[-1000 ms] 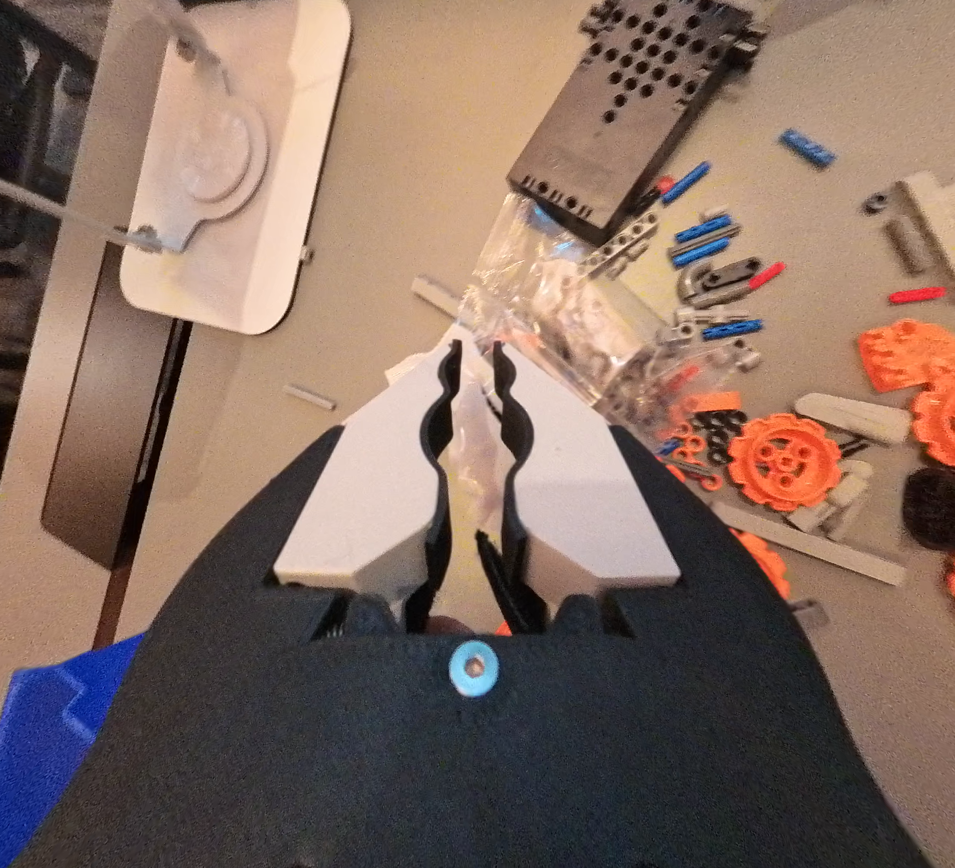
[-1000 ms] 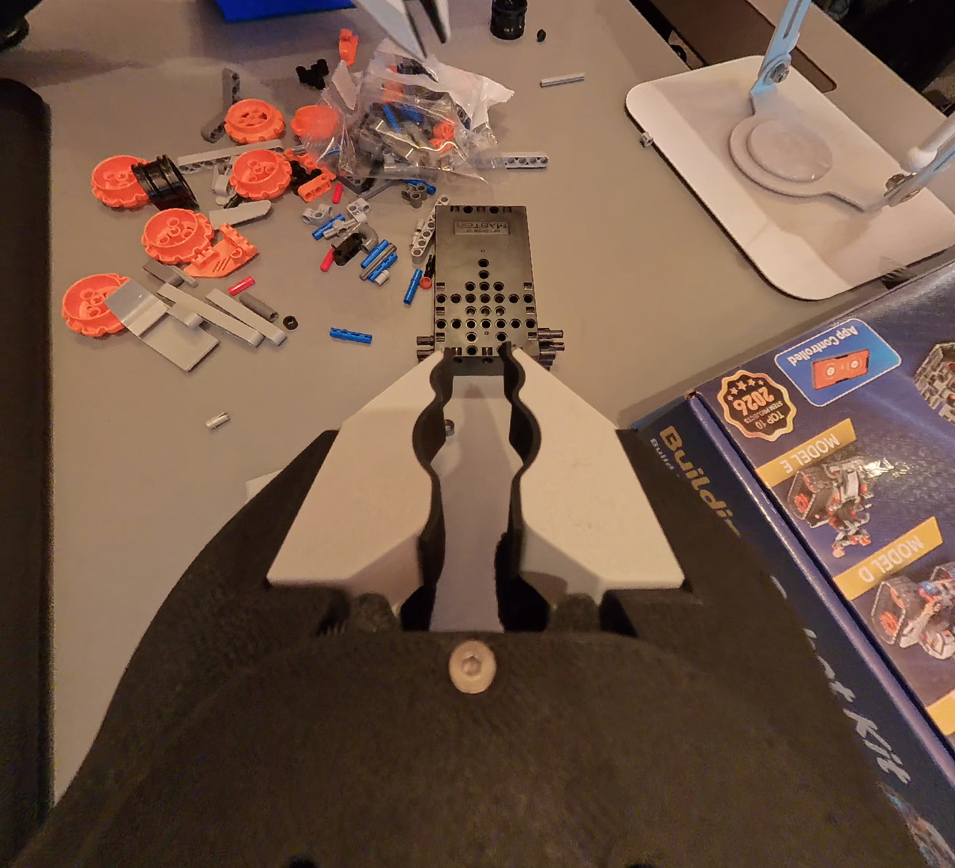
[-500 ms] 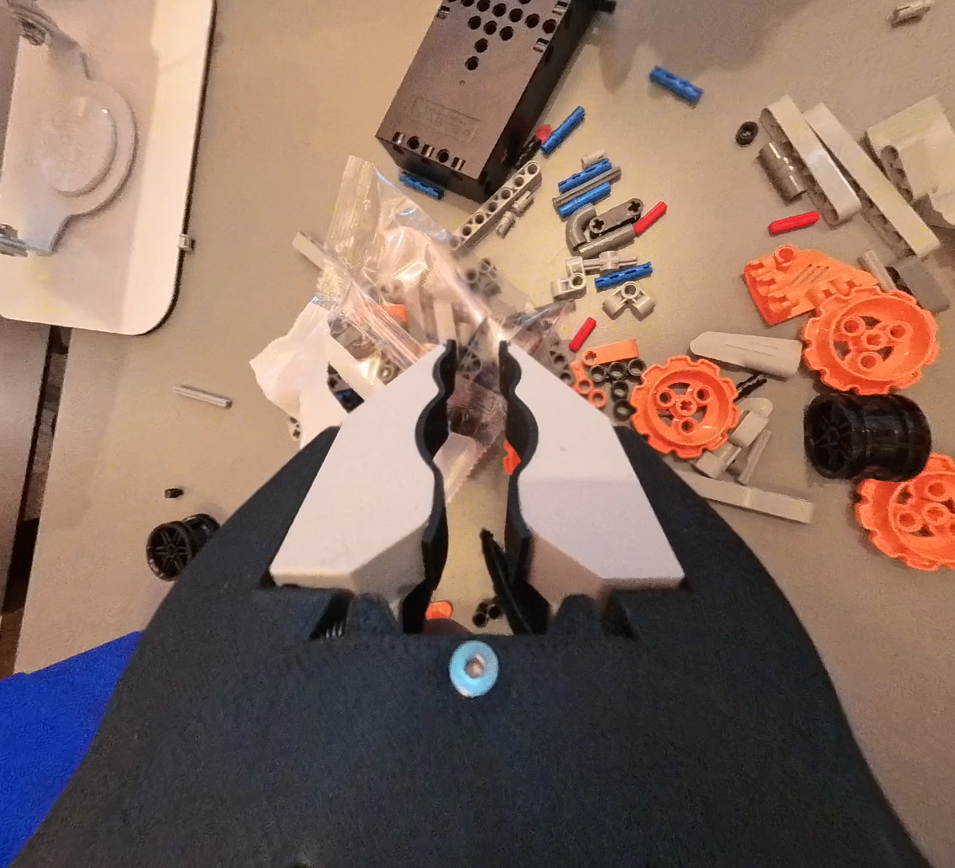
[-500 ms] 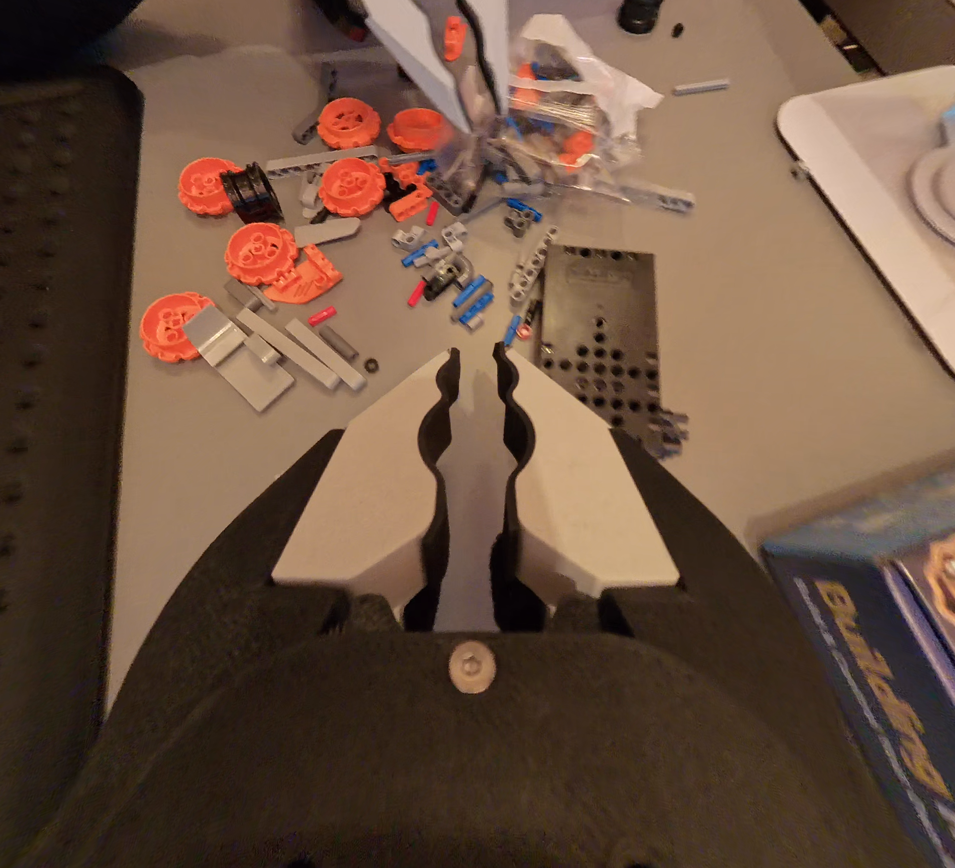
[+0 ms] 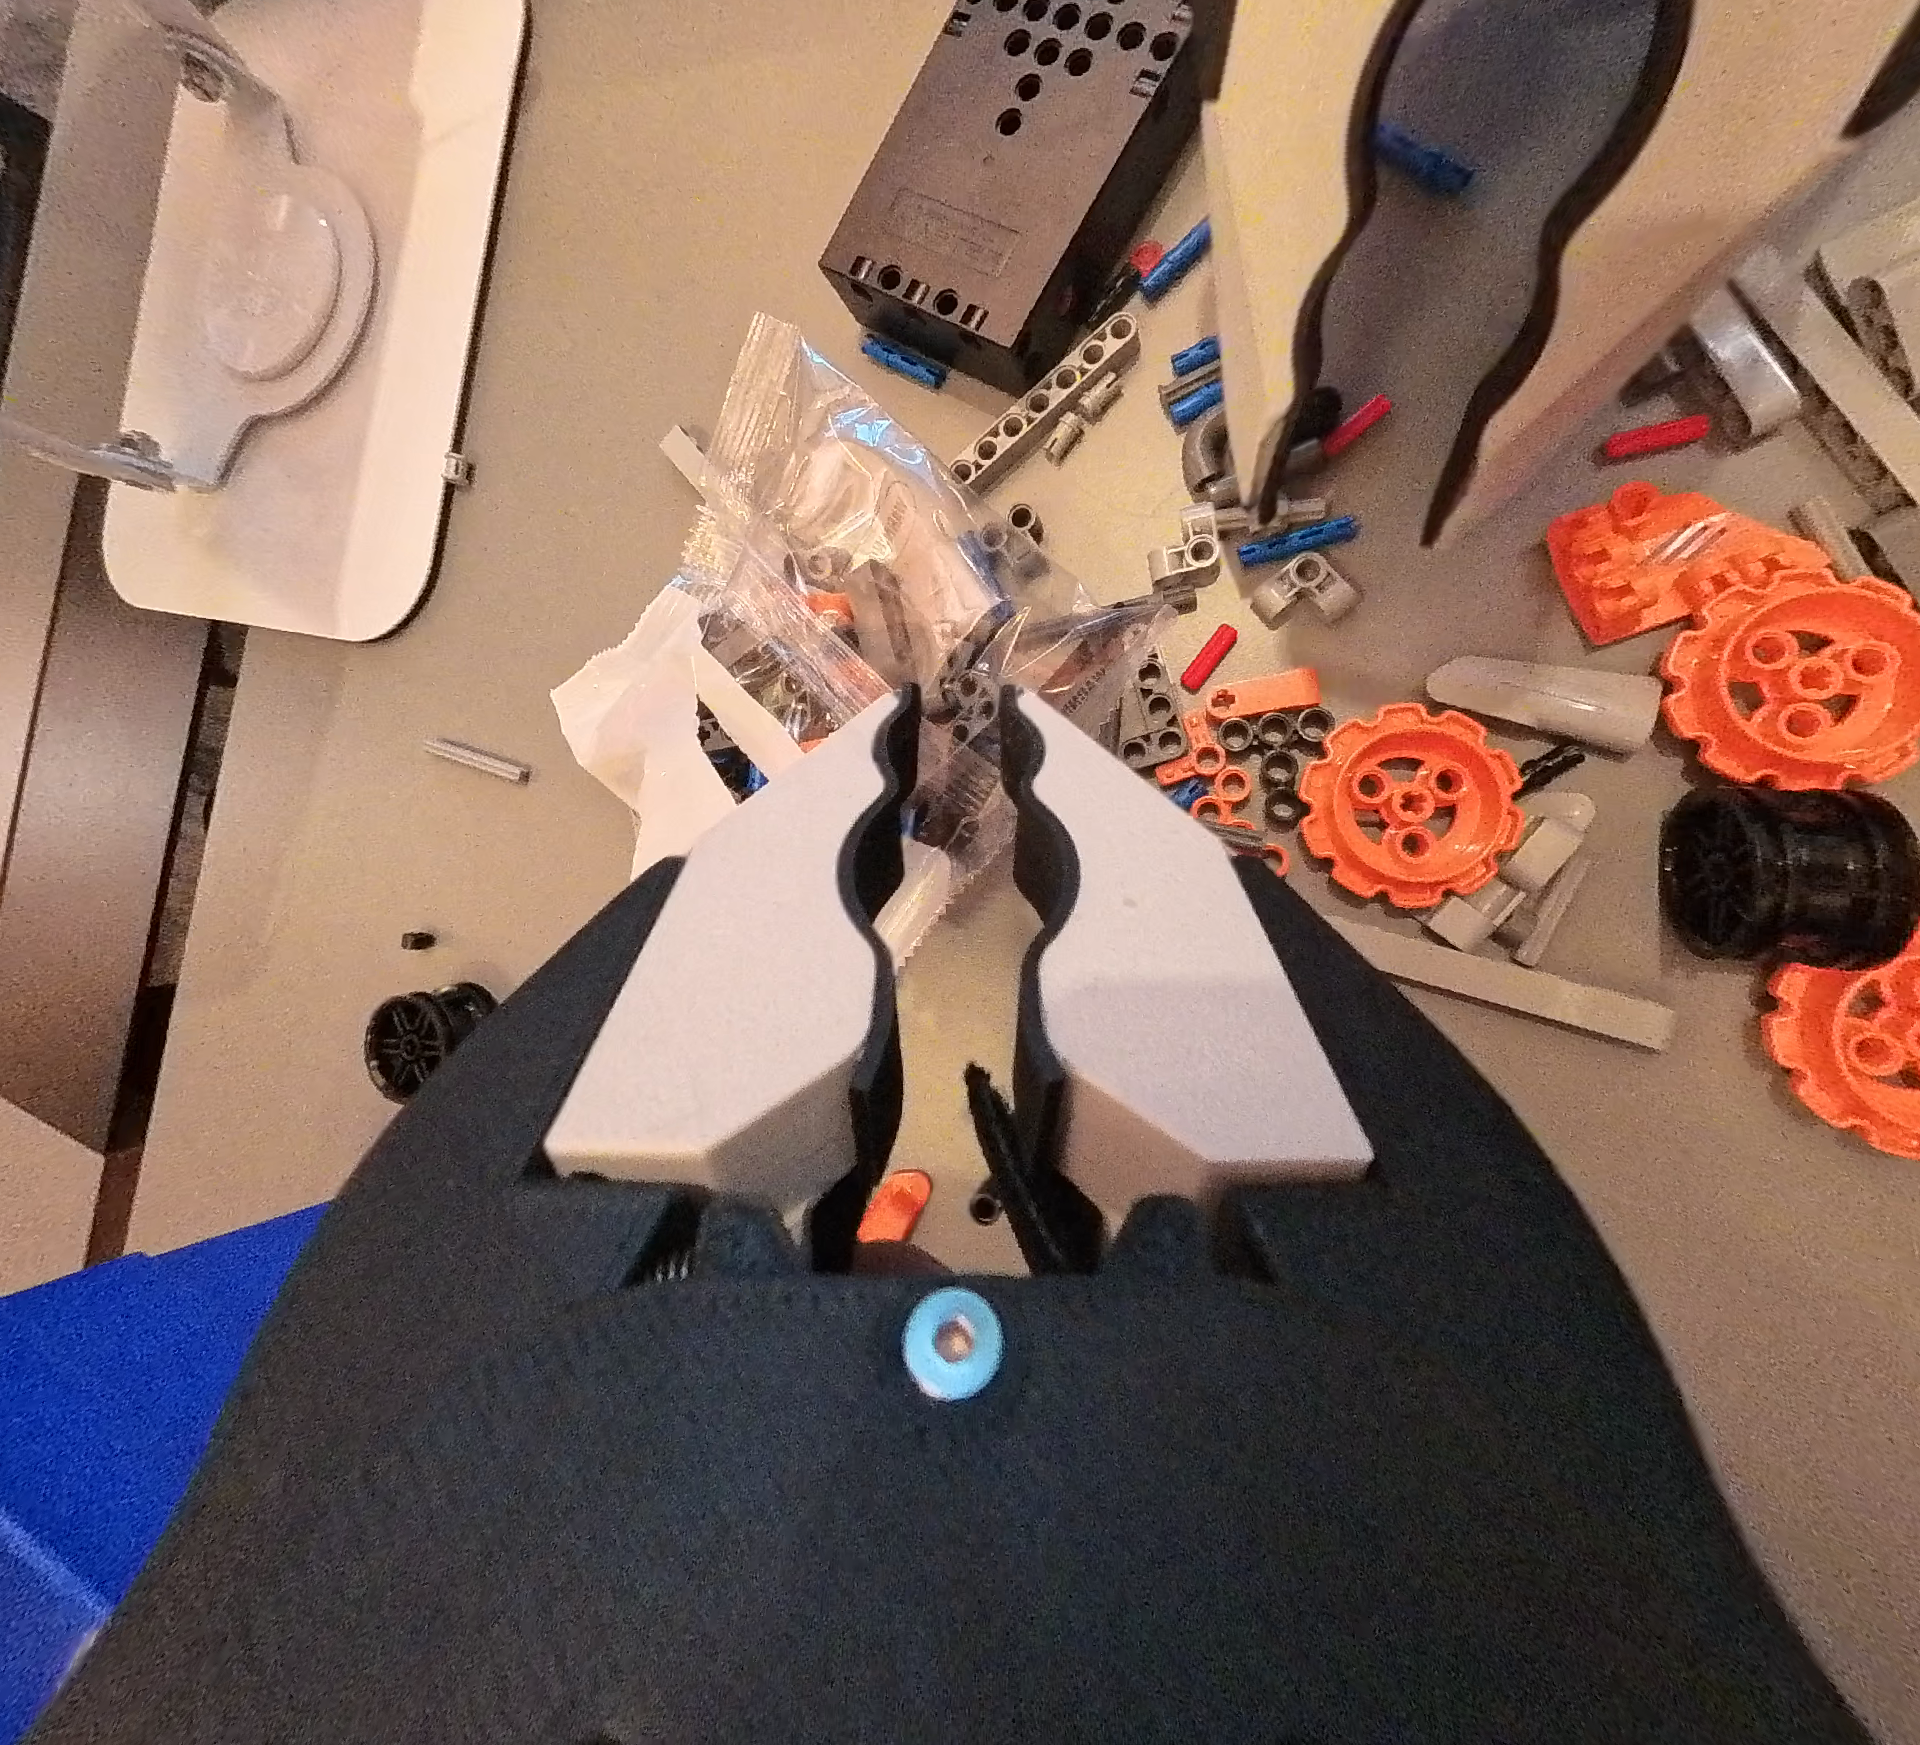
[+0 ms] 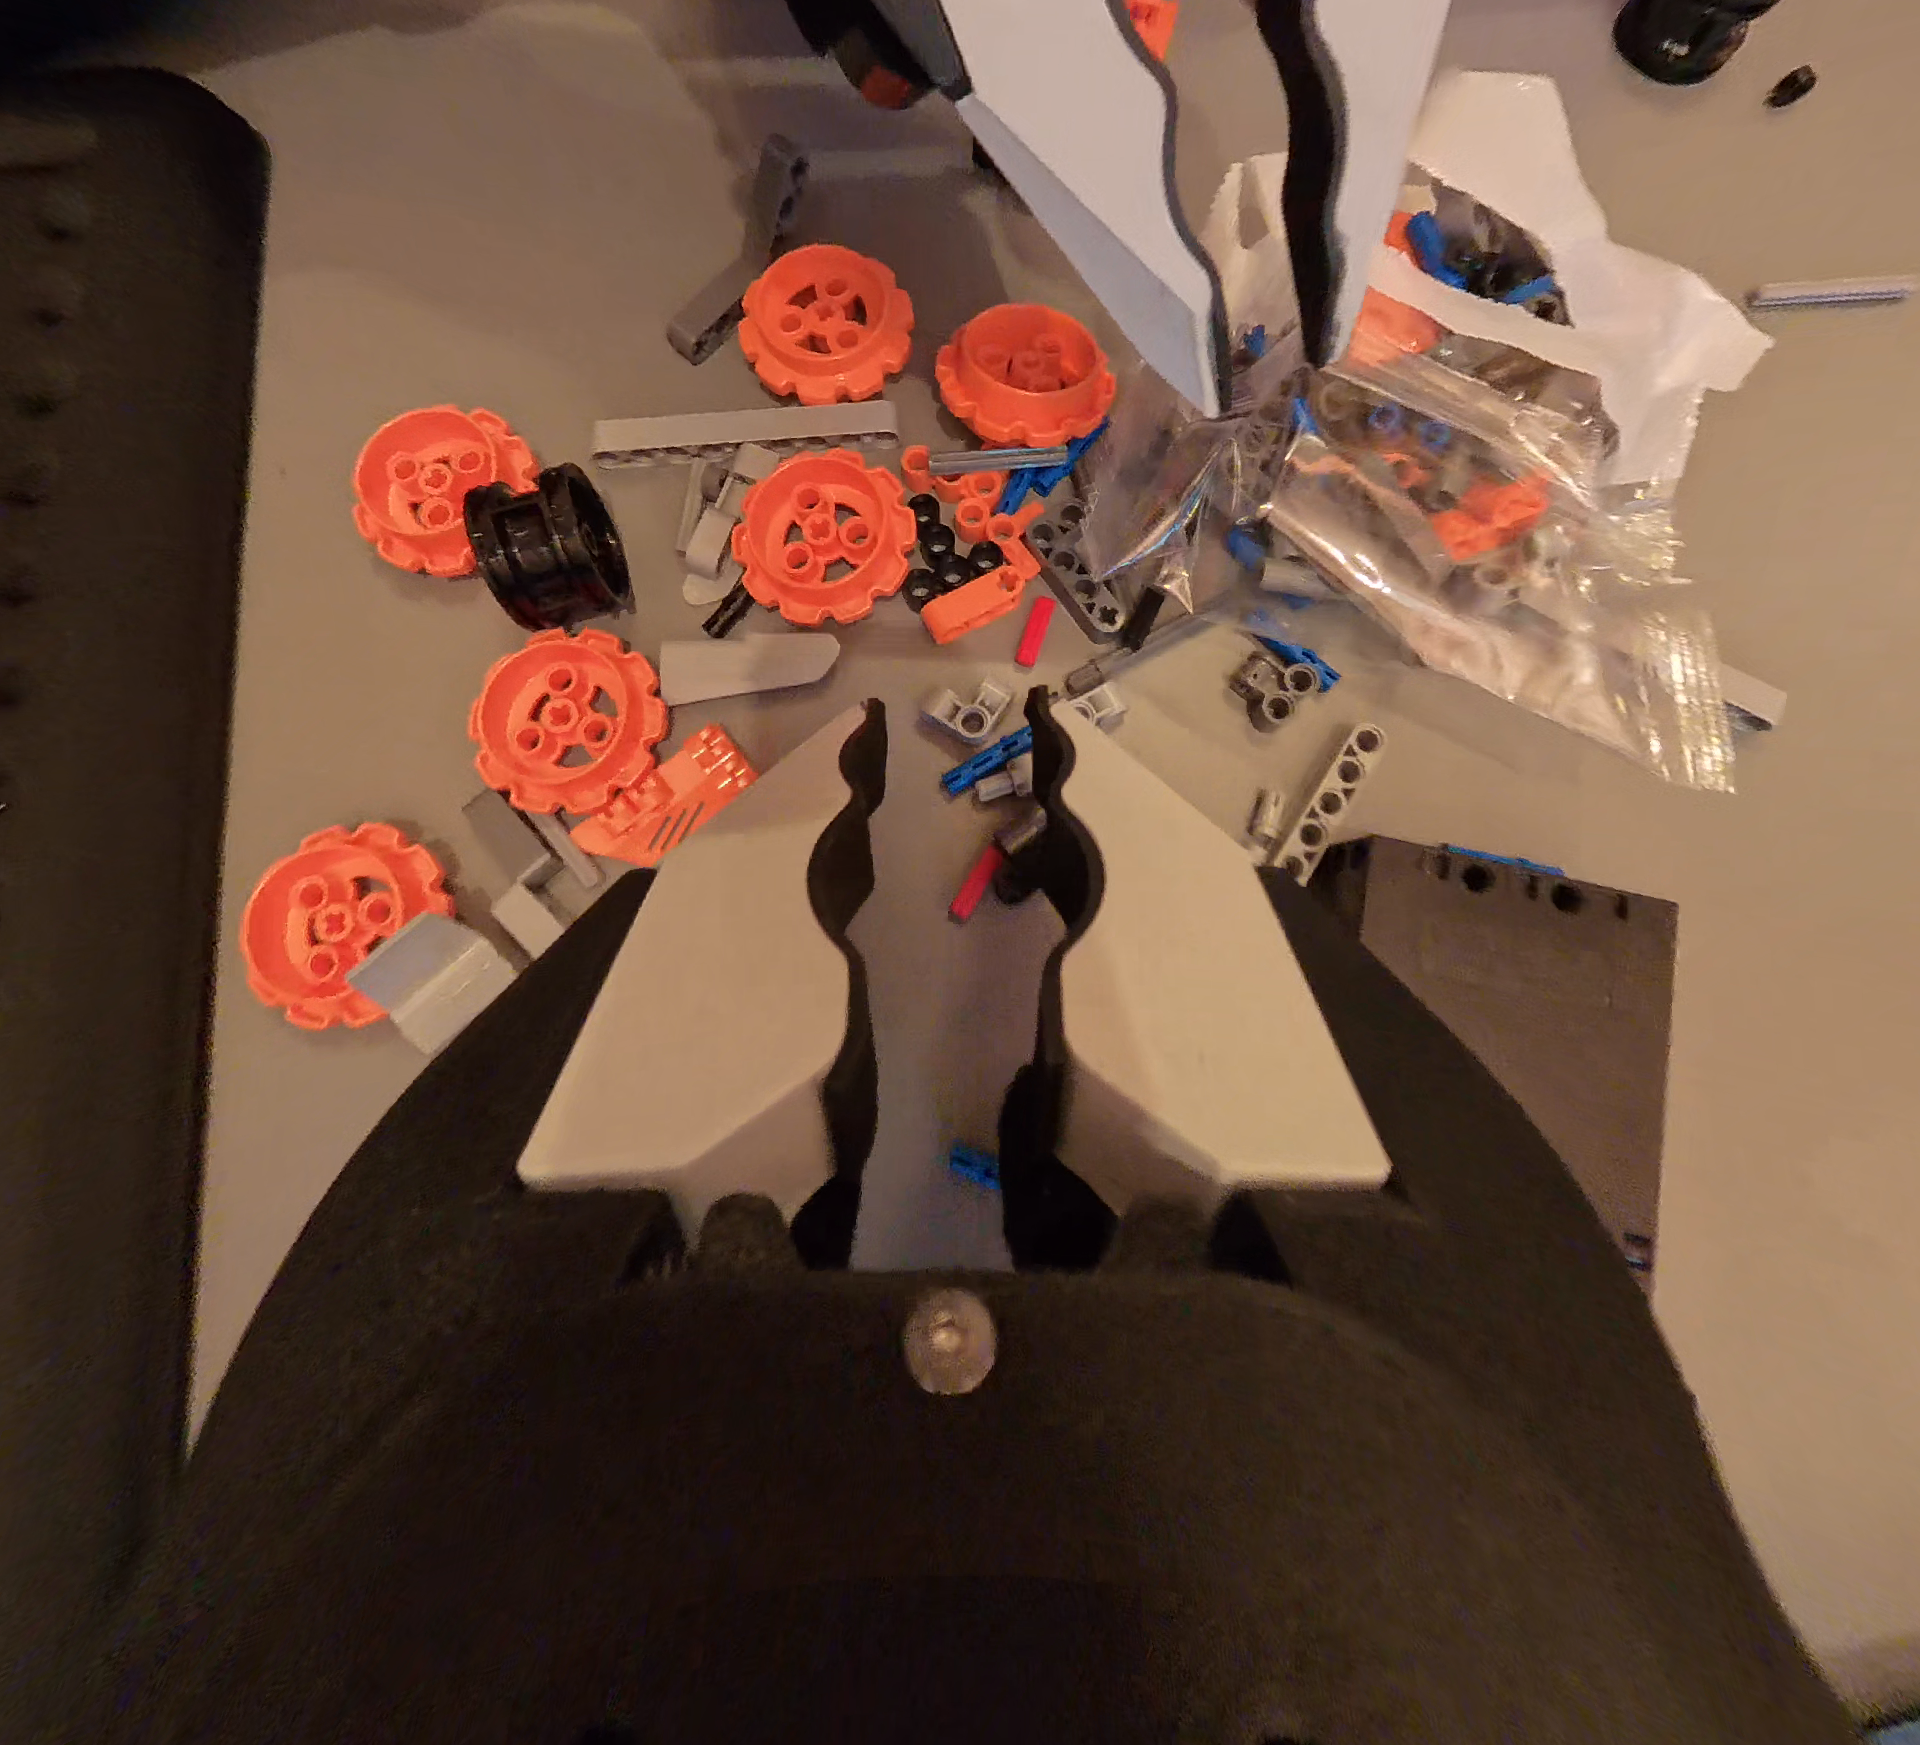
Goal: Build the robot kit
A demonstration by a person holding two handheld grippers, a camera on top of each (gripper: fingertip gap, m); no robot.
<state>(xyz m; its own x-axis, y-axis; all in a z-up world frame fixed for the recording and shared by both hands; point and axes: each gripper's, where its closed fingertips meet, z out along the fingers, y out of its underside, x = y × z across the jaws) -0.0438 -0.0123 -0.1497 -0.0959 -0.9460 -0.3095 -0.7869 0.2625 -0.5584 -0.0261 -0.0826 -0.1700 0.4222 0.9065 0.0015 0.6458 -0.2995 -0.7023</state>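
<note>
Jaws of my left gripper (image 5: pixel 961 703) are pinching the clear plastic bag of small parts (image 6: pixel 1455 500); my right gripper (image 6: pixel 954 719) is hovering open over loose blue pins (image 6: pixel 982 753), just beside it.

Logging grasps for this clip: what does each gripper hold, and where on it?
Left gripper pinches the clear parts bag at its near edge; right gripper holds nothing.
</note>
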